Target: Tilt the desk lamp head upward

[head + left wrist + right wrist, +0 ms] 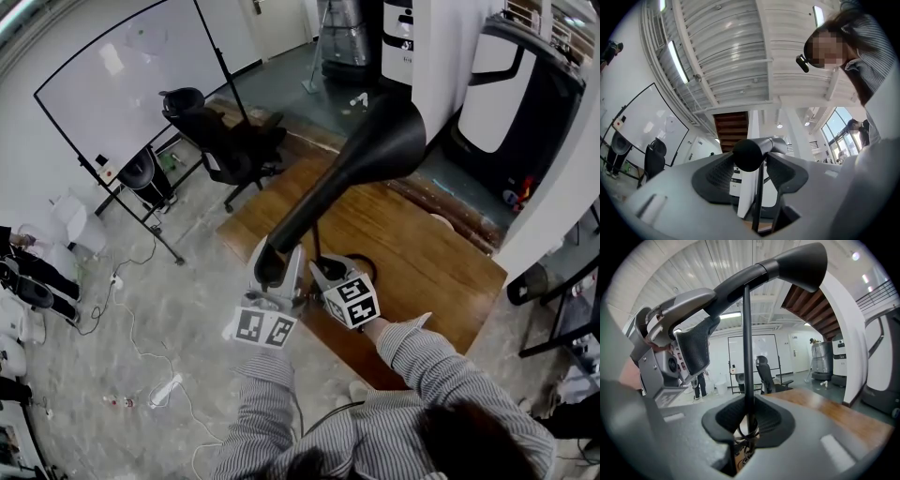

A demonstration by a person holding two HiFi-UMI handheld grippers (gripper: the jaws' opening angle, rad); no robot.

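The left gripper clamps the tail of the black trumpet-shaped lamp head above the brown wooden table, the right gripper pinches its thin black pole (a brace, likely), so the tilt looks in hand; next, ease that tail tableward.

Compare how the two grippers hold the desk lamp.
The left gripper clamps the thick rear end of the lamp head, jaws wide; the right gripper clamps the thin upright pole, jaws narrow. The left gripper sits higher than the right gripper. Both are closed on the lamp.
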